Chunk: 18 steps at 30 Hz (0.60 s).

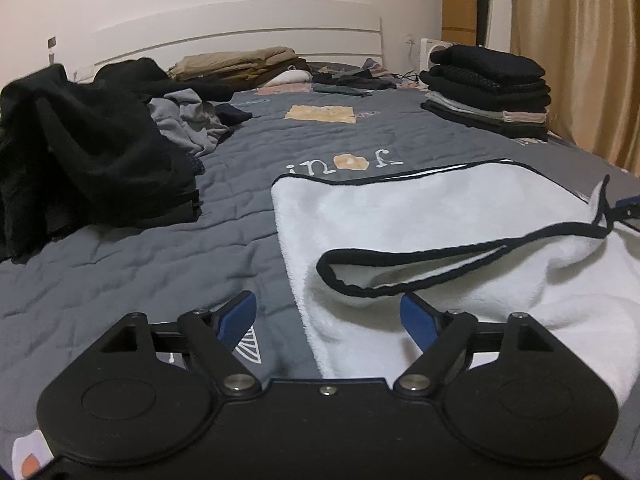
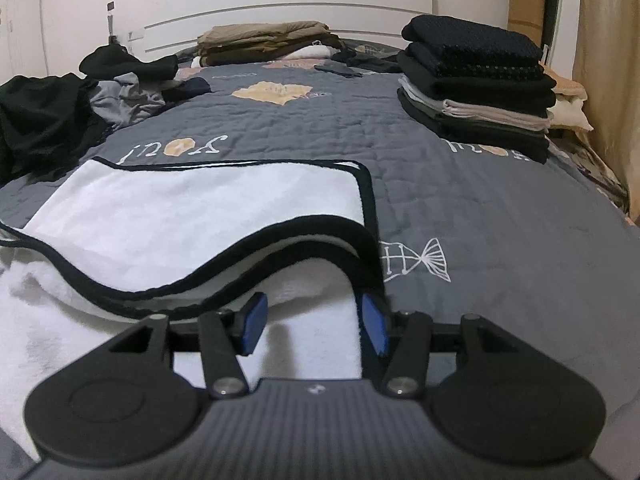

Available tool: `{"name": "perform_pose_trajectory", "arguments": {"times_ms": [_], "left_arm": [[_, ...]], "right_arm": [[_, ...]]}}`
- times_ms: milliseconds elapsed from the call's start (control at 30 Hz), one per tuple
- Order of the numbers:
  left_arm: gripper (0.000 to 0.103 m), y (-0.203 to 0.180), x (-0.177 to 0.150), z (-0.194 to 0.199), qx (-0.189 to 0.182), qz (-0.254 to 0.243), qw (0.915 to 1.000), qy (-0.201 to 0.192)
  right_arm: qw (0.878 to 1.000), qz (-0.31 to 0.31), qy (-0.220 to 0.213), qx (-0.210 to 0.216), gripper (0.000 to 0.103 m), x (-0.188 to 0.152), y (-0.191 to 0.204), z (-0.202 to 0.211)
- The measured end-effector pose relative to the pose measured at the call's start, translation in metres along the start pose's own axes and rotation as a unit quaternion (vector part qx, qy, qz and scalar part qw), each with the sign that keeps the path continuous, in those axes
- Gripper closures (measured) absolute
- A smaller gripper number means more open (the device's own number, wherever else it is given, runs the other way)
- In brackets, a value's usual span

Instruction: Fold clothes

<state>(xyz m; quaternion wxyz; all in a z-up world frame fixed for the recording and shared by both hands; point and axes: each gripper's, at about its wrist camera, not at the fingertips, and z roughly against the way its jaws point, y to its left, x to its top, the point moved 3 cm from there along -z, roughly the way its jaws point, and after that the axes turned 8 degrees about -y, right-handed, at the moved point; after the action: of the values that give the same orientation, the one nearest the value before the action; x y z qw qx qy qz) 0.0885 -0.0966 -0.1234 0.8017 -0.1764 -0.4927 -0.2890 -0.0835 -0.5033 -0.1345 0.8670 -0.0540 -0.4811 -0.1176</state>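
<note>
White garment (image 1: 460, 216) lies crosswise at bed's near edge; left gripper (image 1: 328, 320) and right gripper (image 2: 316, 328) both open, empty, right one nearer its folded hem.

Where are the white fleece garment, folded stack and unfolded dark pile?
white fleece garment (image 2: 200, 196), right wrist view, flat upper layer.
folded stack (image 2: 476, 80), right wrist view, black middle layers.
unfolded dark pile (image 1: 80, 152), left wrist view, front drape.

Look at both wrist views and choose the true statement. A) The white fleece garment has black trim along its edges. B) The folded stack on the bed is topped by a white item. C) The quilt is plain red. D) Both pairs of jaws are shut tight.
A: a black border runs along the edges of the white fleece garment lying on the grey quilt.
</note>
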Motion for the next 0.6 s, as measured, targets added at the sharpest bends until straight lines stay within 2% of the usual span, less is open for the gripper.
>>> {"name": "perform_pose_trajectory", "arguments": {"times_ms": [133, 267, 333, 433, 467, 500, 600], "left_arm": [[0.026, 0.003, -0.002, -0.018, -0.018, 0.019, 0.9996, 0.006], [0.028, 0.005, -0.002, -0.034, -0.017, 0.018, 0.9997, -0.001], [0.033, 0.006, -0.001, -0.040, -0.016, 0.021, 0.9996, -0.005], [0.053, 0.007, -0.001, -0.049, -0.019, 0.035, 0.9992, -0.002], [0.070, 0.007, -0.001, -0.051, -0.021, 0.040, 0.9990, 0.001], [0.077, 0.007, -0.002, -0.053, -0.023, 0.044, 0.9987, 0.004], [0.081, 0.008, -0.003, -0.052, -0.019, 0.043, 0.9989, -0.003]], "right_arm": [[1.000, -0.010, 0.000, -0.004, 0.051, -0.001, -0.005, -0.004], [1.000, -0.018, -0.003, -0.008, 0.050, -0.001, -0.009, -0.006], [1.000, -0.019, -0.004, -0.009, 0.050, -0.001, -0.009, -0.006], [1.000, -0.024, -0.006, -0.007, 0.050, 0.000, -0.010, -0.007], [1.000, -0.027, -0.007, -0.007, 0.050, 0.000, -0.010, -0.007], [0.999, -0.032, -0.008, -0.006, 0.049, 0.001, -0.011, -0.008], [0.999, -0.039, -0.010, -0.008, 0.049, 0.003, -0.013, -0.010]]}}
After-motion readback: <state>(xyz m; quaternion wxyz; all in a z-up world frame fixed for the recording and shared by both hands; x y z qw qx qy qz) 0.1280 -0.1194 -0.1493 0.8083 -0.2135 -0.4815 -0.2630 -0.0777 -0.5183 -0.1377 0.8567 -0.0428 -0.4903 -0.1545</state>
